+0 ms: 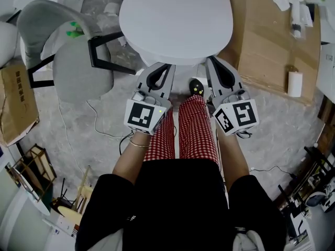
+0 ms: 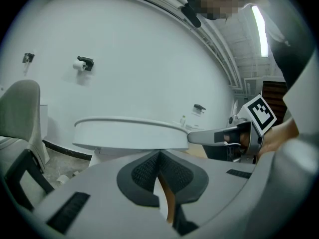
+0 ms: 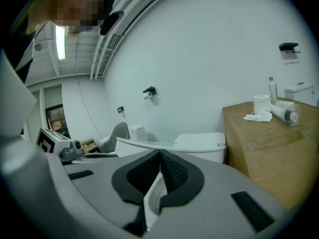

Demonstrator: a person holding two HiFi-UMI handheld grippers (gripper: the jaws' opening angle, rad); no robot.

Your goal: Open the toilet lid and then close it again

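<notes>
A grey chair (image 1: 78, 69) stands at left on the concrete floor (image 1: 293, 124), with a cardboard box (image 1: 18, 101) near it. At right, a brown table (image 1: 267, 46) carries a bottle (image 3: 272, 88), crumpled tissue (image 3: 257, 116) and a white roll (image 1: 295, 83).

Toilet lid (image 1: 175, 20), far end off-frame

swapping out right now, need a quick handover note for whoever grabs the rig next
Claws: left claw shut and empty, its tip at the front rim of the toilet lid; right claw shut and empty, at the same rim beside it.
Lid: down flat; contact with either claw unclear.
Done: cannot tell whether it was opened already.
Left: if not, lift it from the front rim, then lower it.
</notes>
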